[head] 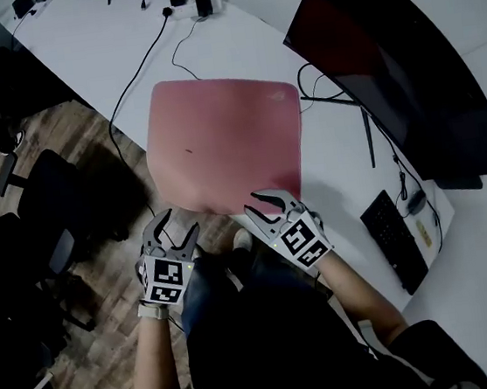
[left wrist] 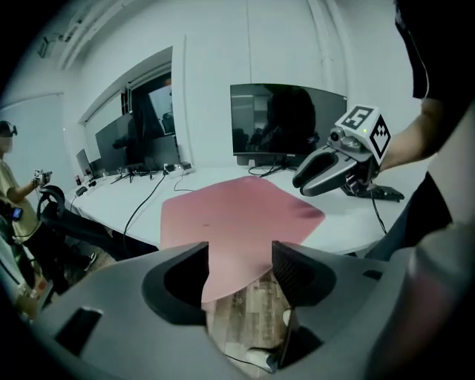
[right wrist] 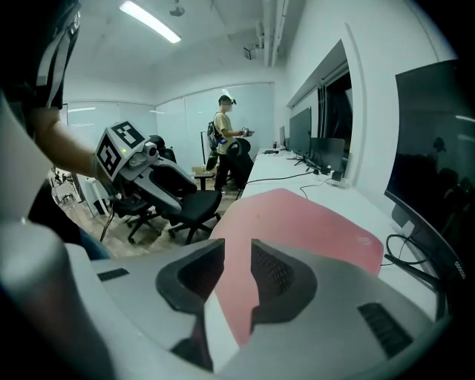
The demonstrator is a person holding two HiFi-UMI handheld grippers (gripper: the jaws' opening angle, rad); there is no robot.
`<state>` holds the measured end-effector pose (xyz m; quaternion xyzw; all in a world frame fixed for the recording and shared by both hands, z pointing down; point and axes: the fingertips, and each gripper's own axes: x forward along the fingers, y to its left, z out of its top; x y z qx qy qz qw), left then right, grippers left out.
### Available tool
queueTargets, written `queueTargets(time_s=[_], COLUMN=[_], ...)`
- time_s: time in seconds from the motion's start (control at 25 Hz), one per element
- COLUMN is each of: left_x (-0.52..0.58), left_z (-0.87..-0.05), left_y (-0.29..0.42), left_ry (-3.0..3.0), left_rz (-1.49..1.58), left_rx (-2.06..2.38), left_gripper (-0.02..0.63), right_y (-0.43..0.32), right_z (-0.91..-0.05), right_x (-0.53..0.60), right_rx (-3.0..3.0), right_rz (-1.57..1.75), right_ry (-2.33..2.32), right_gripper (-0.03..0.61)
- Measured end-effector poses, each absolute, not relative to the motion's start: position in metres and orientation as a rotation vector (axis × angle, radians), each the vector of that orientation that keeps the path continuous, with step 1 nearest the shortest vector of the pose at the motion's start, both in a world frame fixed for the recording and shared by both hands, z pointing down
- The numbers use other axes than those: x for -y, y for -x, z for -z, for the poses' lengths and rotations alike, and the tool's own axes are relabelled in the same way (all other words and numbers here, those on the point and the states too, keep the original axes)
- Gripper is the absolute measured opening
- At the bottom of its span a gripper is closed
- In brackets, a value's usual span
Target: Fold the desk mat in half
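Pink desk mat [head: 219,139], near edge by left gripper [head: 179,223] and right gripper [head: 260,203], fingers of both released.

A curved black monitor [head: 386,66] and black cables [head: 329,99] crowd the right side of the pink rectangular desk mat [head: 223,139], whose near edge overhangs open wooden floor [head: 87,138].

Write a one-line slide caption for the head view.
Left tongs and right tongs open at the near edge of a pink desk mat overhanging the white desk.
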<state>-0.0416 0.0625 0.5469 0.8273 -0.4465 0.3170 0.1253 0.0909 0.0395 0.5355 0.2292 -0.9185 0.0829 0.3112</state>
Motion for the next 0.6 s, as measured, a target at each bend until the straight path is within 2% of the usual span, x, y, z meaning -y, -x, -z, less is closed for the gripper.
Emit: queueTargets(time_s=[0.24,0.4,0.6], left_x=[-0.058,-0.052,-0.051], left_z=[-0.584,-0.611,-0.644], left_y=[0.034,0.033,0.030], left_ry=[-2.385,-2.379,-2.403], left_rz=[-1.029,-1.091,-1.209], left_rx=[1.256,1.220,1.145], left_gripper=[0.290,0.325,0.365], right_y=[-0.090,-0.088,-0.087], right_z=[-0.569,-0.586,-0.600], right_x=[-0.047,-0.048,-0.047], right_rx=[2.367,2.333,2.297], right_rz=[-0.246,-0.270,-0.310], right_ry=[-0.561,-0.569,-0.608], right_gripper=[0.179,0.213,0.225])
